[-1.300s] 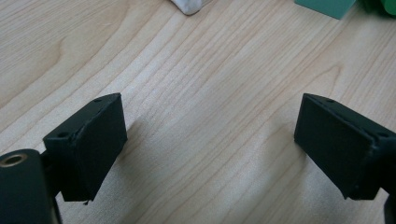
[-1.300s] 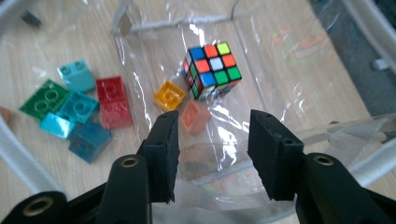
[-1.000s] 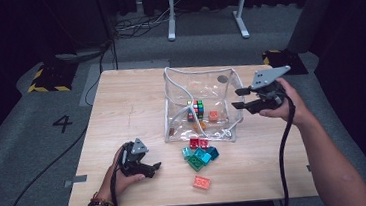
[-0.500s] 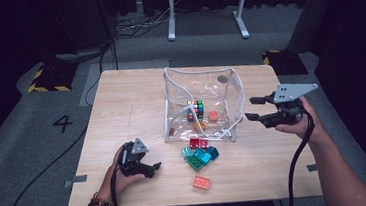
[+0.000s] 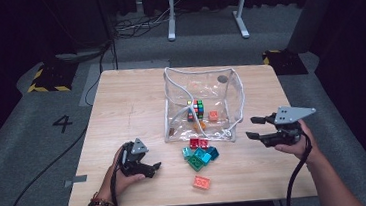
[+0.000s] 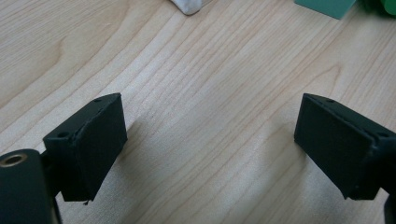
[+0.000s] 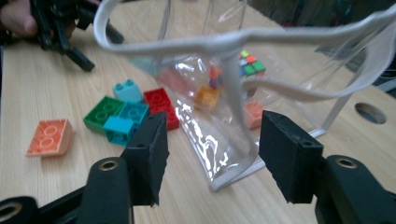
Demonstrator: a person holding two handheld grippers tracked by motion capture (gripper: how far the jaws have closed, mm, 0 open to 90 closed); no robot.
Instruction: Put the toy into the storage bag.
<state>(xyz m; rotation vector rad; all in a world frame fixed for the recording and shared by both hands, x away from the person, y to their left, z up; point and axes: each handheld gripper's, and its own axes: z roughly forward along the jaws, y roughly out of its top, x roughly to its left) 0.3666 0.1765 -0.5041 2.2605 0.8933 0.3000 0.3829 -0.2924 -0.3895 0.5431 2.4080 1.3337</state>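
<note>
The right hand-held gripper (image 5: 253,128) hangs near the bench's (image 5: 121,103) right edge, its jaws apart with nothing between the pads, aimed at the near right corner of the clear plastic bag (image 5: 225,92). Those jaws have just been opening. The bag stands open near the middle of the bench, toward the far edge, with a puzzle cube (image 5: 197,108) and an orange brick (image 5: 213,115) inside. Just in front of it lie a red brick (image 5: 199,142) and a teal and green brick cluster (image 5: 201,156); another orange brick (image 5: 201,182) lies near the front edge. The left hand-held gripper (image 5: 152,168) rests by the front left corner, jaws apart and empty.
</note>
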